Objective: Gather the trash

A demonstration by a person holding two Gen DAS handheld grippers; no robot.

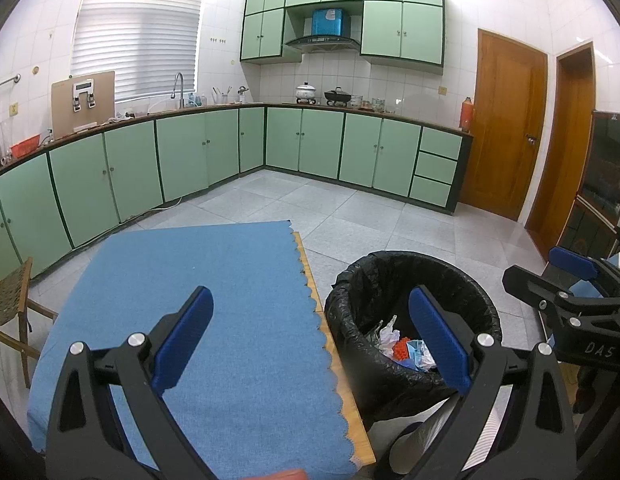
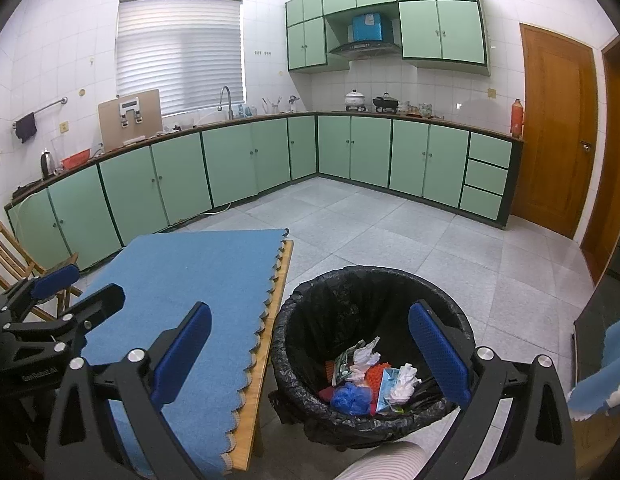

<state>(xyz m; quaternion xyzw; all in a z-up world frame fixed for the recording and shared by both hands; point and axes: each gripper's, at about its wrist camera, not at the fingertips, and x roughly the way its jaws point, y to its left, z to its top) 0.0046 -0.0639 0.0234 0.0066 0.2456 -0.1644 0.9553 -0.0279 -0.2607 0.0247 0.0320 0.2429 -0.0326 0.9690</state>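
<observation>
A bin with a black liner [image 2: 374,280] stands on the floor beside the table; it also shows in the left wrist view [image 1: 410,264]. Inside lies trash [image 2: 370,376]: white crumpled paper, an orange piece, a blue wad, cartons; some shows in the left wrist view [image 1: 406,350]. My left gripper [image 1: 322,338] is open and empty above the table's right edge. My right gripper [image 2: 318,350] is open and empty above the bin's near rim. The blue cloth [image 1: 197,300] on the table carries nothing in view.
A wooden table [image 2: 269,340] under the blue cloth [image 2: 197,280]. A wooden chair [image 1: 9,312] stands left of it. Green kitchen cabinets [image 1: 189,152] line the far walls. Wooden doors [image 1: 506,124] at right. Grey tiled floor [image 2: 390,224] lies between.
</observation>
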